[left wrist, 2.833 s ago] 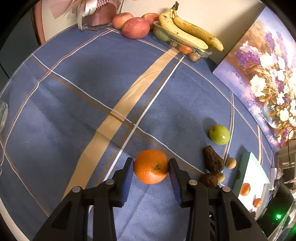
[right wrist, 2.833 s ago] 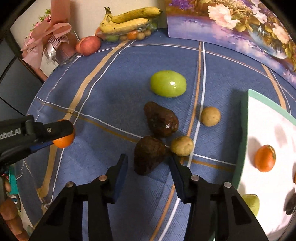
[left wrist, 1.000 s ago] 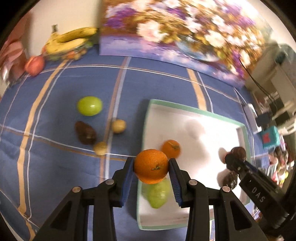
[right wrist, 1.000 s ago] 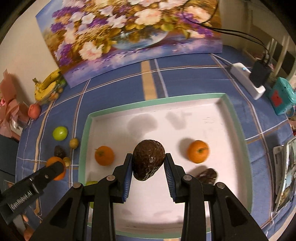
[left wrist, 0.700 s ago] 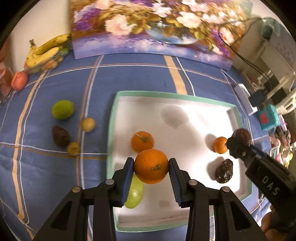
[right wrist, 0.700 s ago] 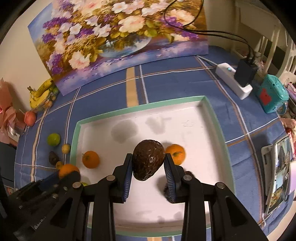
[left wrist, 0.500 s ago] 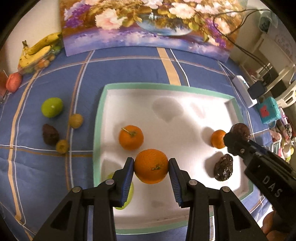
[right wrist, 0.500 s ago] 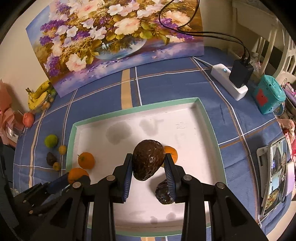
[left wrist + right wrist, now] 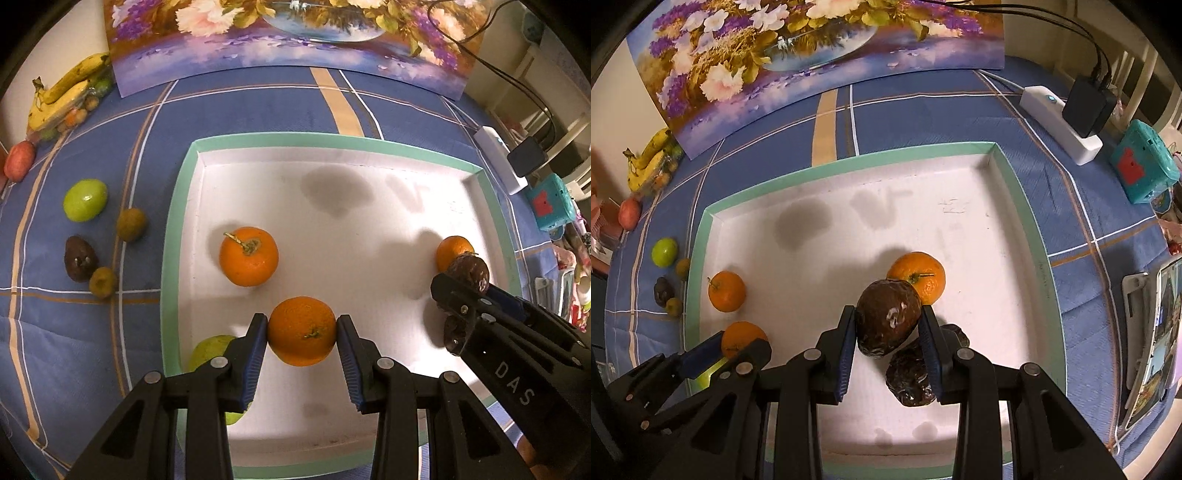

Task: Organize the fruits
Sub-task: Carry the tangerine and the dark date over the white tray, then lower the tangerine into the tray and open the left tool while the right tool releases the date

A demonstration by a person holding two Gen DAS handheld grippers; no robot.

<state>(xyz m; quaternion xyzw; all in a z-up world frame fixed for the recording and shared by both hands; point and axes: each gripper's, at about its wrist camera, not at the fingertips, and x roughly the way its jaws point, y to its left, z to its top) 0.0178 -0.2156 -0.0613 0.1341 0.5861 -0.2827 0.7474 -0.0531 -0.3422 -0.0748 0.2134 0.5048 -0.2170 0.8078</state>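
Orange and round, a dimpled citrus fruit (image 9: 301, 336) is clamped between the blue ribbed pads of the black left gripper (image 9: 301, 338), which is pointed steeply down over the near-left part of a white rectangular tray with a mint-green rim (image 9: 177, 206). Beyond the held orange, a second orange with a short stalk (image 9: 248, 256) is seen lying on the tray floor, and a pale green fruit (image 9: 210, 349) is partly hidden behind the left finger at the tray's near-left corner. A dark brown, wrinkled, pear-shaped avocado (image 9: 887, 316) is gripped between the pads of the black right gripper (image 9: 888, 332), held over the tray's right half. Just behind that avocado a third orange (image 9: 921, 275) is set on the tray, and below and to the right of it another dark wrinkled fruit (image 9: 910, 373) lies on the white floor, partly covered by the right finger. Whether either held fruit touches the tray floor cannot be told. Outside the tray, on the blue checked tablecloth (image 9: 110, 122), a shiny green fruit (image 9: 85, 199), a small dark avocado (image 9: 79, 258) and two small yellowish-brown round fruits (image 9: 130, 224) are grouped to the left. A bunch of yellow bananas (image 9: 62, 94) is seen at the far left edge, beside a propped flower painting (image 9: 288, 33).
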